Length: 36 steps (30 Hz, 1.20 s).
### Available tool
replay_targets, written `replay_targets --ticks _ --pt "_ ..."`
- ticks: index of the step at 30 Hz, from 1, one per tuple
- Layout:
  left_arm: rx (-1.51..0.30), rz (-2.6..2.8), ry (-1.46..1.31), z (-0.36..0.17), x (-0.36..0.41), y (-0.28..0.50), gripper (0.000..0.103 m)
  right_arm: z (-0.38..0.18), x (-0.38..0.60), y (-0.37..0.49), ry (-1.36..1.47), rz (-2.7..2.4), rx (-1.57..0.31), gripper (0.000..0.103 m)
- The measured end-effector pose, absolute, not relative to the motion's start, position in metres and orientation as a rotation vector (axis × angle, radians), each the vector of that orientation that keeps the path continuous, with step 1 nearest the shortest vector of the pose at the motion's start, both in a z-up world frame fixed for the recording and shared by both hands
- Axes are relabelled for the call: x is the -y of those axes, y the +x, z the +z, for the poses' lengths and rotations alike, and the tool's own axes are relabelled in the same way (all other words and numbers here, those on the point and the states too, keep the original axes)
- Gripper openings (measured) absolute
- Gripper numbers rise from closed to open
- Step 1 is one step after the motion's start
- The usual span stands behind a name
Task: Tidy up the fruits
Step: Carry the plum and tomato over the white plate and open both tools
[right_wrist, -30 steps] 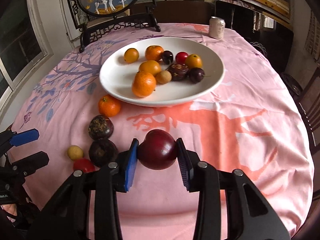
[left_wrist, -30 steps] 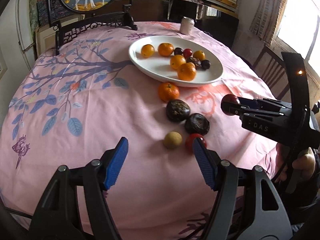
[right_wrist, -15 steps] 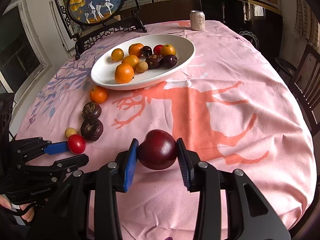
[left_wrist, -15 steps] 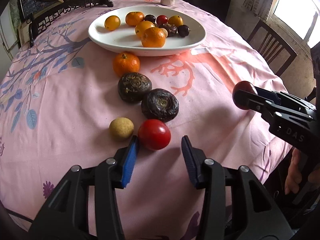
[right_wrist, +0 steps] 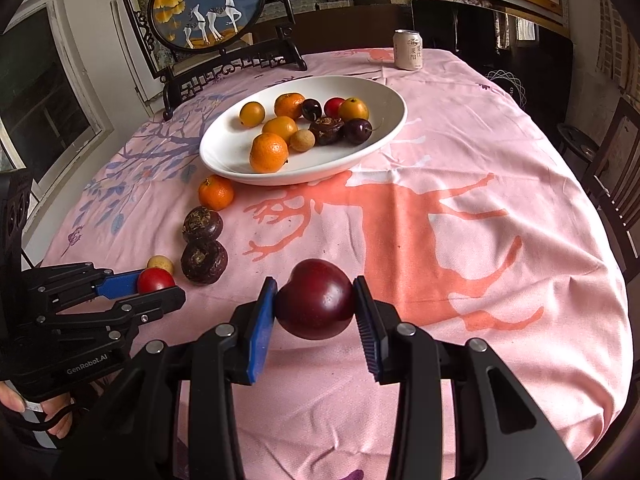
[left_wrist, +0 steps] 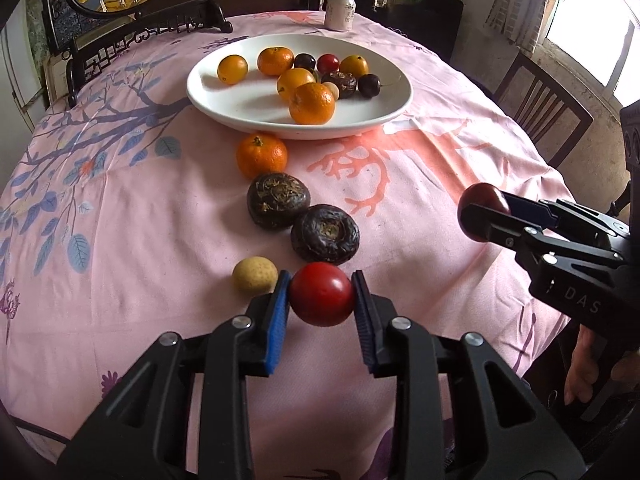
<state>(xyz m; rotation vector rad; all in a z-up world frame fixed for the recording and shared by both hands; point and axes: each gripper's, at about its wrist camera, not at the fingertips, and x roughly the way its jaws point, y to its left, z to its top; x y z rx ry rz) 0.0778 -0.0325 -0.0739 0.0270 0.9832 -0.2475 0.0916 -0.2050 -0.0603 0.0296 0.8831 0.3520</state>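
Your left gripper [left_wrist: 322, 300] fingers have just closed across the red fruit's [left_wrist: 322, 299] middle; it looks smooth, round and light, so squeeze gently, as your right gripper [right_wrist: 315, 304] does pinching the dark plum [right_wrist: 315, 305].

16 fruits [left_wrist: 262, 155], 1 plate [left_wrist: 240, 100], 1 can [left_wrist: 340, 12], 1 framed pic [right_wrist: 206, 4].

Left wrist view: mounted behind the left gripper [left_wrist: 322, 300], close above the near table edge, angled down and forward toward the white plate [left_wrist: 208, 92]. Right wrist view: same mounting behind the right gripper [right_wrist: 315, 302], facing likewise. Shared ground: pink tablecloth [right_wrist: 460, 152], plate, drink can [right_wrist: 408, 50], deer screen [right_wrist: 206, 4]; each view shows the other gripper.
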Motion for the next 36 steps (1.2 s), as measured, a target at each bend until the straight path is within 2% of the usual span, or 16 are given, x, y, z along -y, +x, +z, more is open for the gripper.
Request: replay_targets --ticks 9,17,24,31,33,34,35,36 --pt "-0.915 -0.191 0.045 -0.041 0.010 0.113 0.031 -0.050 0.201 0.110 0.012 0.365 -0.889 0.039" --pt "-0.905 -0.106 0.054 -0.002 0.001 0.220 0.031 -0.014 0.188 0.179 -0.031 0.364 -0.822 0.039" --pt "-0.994 -0.061 0.055 -0.029 0.015 0.298 0.031 -0.022 0.154 0.257 -0.085 0.359 -0.832 0.039" --pt "-1.035 -0.048 0.011 -0.046 0.007 0.317 0.032 -0.043 0.151 0.282 -0.104 0.345 -0.870 0.040" --pt "-1.021 -0.050 -0.003 -0.042 0.006 0.317 0.039 -0.042 0.150 0.282 -0.121 0.331 -0.852 0.041" --pt "-1.014 -0.052 -0.013 -0.039 0.004 0.317 0.054 -0.039 0.150 0.280 -0.134 0.318 -0.841 0.042" --pt "-1.004 -0.050 -0.026 -0.035 0.001 0.313 0.064 -0.036 0.150 0.277 -0.146 0.301 -0.832 0.042" --pt "-0.989 -0.050 -0.032 -0.029 -0.002 0.308 0.064 -0.030 0.152 0.271 -0.151 0.293 -0.819 0.042"
